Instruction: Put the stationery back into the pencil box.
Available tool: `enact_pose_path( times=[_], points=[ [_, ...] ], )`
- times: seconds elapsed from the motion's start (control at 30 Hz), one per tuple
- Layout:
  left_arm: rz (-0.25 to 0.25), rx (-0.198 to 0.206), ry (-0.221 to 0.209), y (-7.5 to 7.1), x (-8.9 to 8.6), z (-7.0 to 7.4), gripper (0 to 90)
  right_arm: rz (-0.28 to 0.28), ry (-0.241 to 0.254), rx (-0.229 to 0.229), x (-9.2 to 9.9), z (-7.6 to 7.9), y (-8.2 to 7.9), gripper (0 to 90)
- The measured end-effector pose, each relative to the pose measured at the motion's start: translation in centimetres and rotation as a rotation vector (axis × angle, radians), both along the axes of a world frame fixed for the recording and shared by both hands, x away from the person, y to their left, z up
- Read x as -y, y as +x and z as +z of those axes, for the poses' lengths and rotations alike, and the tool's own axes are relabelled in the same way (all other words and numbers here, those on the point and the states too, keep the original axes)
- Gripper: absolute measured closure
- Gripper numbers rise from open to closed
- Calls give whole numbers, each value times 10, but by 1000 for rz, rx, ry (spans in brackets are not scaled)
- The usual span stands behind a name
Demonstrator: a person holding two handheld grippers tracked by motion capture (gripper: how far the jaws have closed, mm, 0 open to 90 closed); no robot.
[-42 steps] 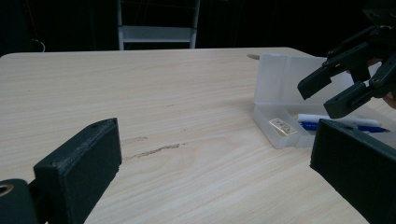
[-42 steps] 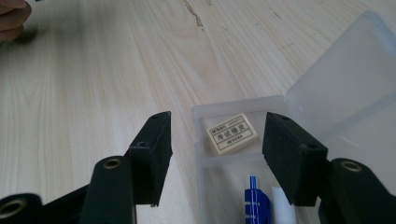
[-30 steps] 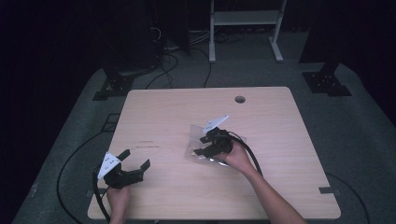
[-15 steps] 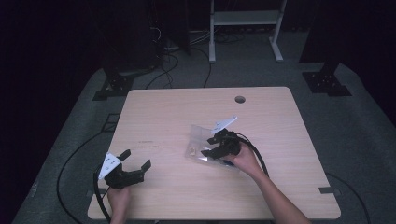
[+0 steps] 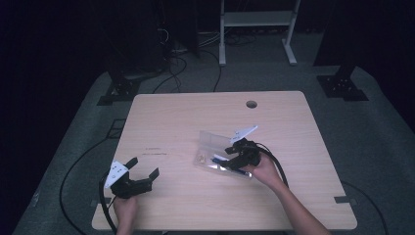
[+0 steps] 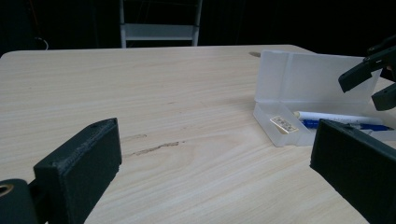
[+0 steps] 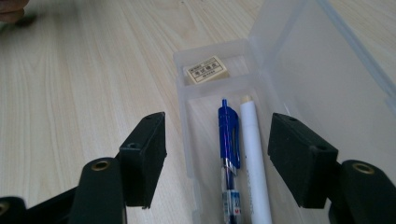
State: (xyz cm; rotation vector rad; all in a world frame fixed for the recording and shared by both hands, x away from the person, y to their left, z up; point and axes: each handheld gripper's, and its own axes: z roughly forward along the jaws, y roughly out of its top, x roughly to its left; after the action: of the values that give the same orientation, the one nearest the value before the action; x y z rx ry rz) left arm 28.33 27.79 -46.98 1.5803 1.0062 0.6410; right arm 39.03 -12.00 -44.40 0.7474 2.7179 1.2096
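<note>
Two grippers are being held over a wooden table [image 5: 171,122]. The right gripper [image 7: 217,158] is being hovered with its jaws spread wide over an open clear plastic case [image 7: 299,79], whose lid is standing tilted back. A blue pen [image 7: 229,154] and a white pen [image 7: 254,163] are lying side by side in the case between those jaws, with a small eraser [image 7: 207,69] in the end compartment beyond. The left gripper [image 5: 138,177] is being kept well apart near the table's front left, jaws wide and empty.

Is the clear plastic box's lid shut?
No, the clear plastic box lies with its lid swung open, showing a blue pen inside.
</note>
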Motion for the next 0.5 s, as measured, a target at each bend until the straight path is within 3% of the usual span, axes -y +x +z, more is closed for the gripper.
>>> enact_pose_path(
  times=[0.5],
  points=[
    [-3, 4, 1, -1, -1, 0, 11, -31, 13, -1, 24, -6, -10, 356]
  ],
)
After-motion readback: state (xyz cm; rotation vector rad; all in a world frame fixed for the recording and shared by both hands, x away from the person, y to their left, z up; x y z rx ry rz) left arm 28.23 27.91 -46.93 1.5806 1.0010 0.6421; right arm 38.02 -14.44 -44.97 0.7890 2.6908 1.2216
